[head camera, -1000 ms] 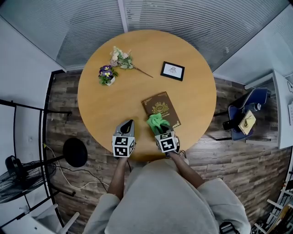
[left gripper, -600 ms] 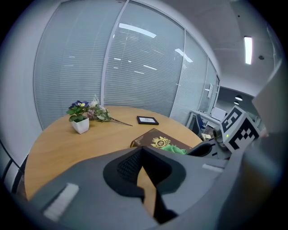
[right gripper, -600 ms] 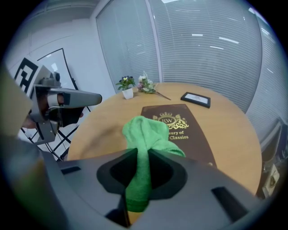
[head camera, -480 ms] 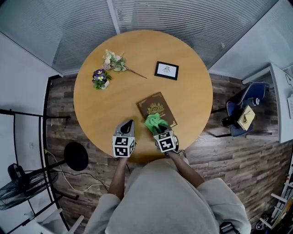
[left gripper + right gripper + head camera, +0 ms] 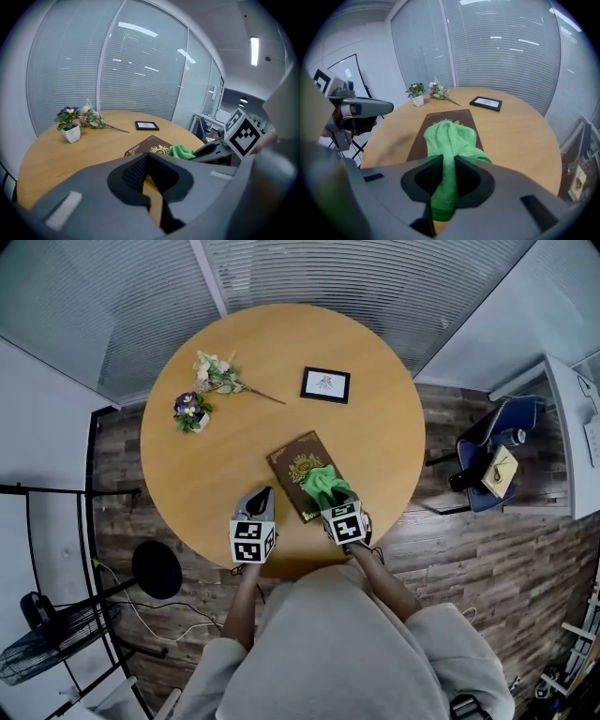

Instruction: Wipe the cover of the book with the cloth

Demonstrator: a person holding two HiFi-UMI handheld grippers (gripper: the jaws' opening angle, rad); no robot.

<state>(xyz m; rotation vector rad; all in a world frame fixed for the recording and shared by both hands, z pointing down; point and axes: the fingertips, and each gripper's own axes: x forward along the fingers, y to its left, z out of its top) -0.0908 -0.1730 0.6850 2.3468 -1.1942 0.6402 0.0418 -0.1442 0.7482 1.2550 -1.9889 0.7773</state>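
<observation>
Got the right gripper clamped on the green cloth, with the bunched end draped over the near part of the brown book on the round table. Holding the left gripper pinched together on nothing, just left of the book. Further back: framed picture, potted flowers, loose sprig.

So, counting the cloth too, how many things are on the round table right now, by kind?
Book: 1
Green cloth: 1
Picture frame: 1
Potted plant: 1
Flower sprig: 1
Total: 5
</observation>
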